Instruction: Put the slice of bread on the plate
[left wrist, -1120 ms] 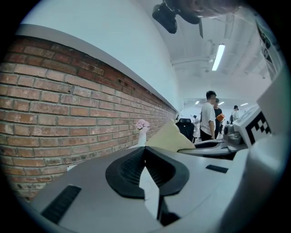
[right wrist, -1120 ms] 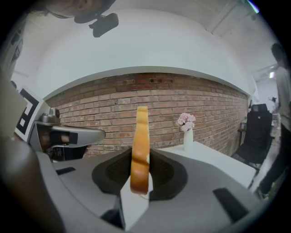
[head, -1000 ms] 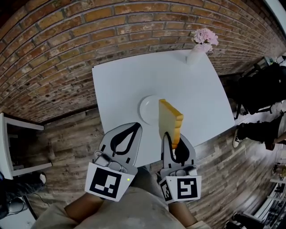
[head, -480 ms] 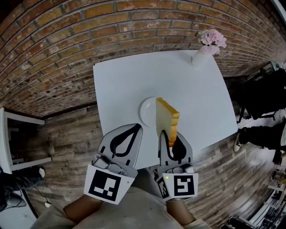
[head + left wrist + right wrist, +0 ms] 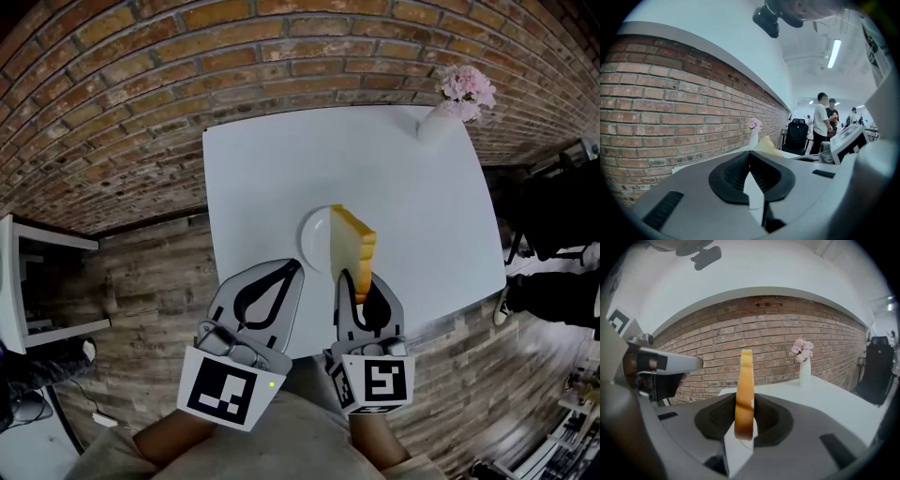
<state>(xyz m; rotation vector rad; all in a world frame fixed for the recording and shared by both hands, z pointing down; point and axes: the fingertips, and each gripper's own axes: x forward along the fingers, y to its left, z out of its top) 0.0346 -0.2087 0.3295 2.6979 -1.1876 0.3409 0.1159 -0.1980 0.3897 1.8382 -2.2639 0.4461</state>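
Observation:
A golden slice of bread [image 5: 352, 251] stands on edge, upright, with my right gripper [image 5: 354, 284] shut on its lower end. It hangs above the near right part of a small white plate [image 5: 315, 232] on the white table [image 5: 375, 159]. The bread covers part of the plate. In the right gripper view the slice [image 5: 744, 390] rises straight up from between the jaws of the right gripper [image 5: 744, 405]. My left gripper [image 5: 293, 268] is shut and empty, at the table's near edge, left of the plate. The left gripper view shows that left gripper [image 5: 750, 154] with its tips together and the bread [image 5: 767, 143] beyond.
A white vase with pink flowers [image 5: 455, 103] stands at the table's far right corner. A brick wall [image 5: 234, 56] runs behind the table. A dark office chair [image 5: 797, 137] and standing people [image 5: 820, 122] are off to the right. White furniture [image 5: 28, 291] stands at the left on the wooden floor.
My right gripper has carried the bread a little lower and farther in over the table, so the slice now overlaps the plate more. The left gripper has shifted only slightly.

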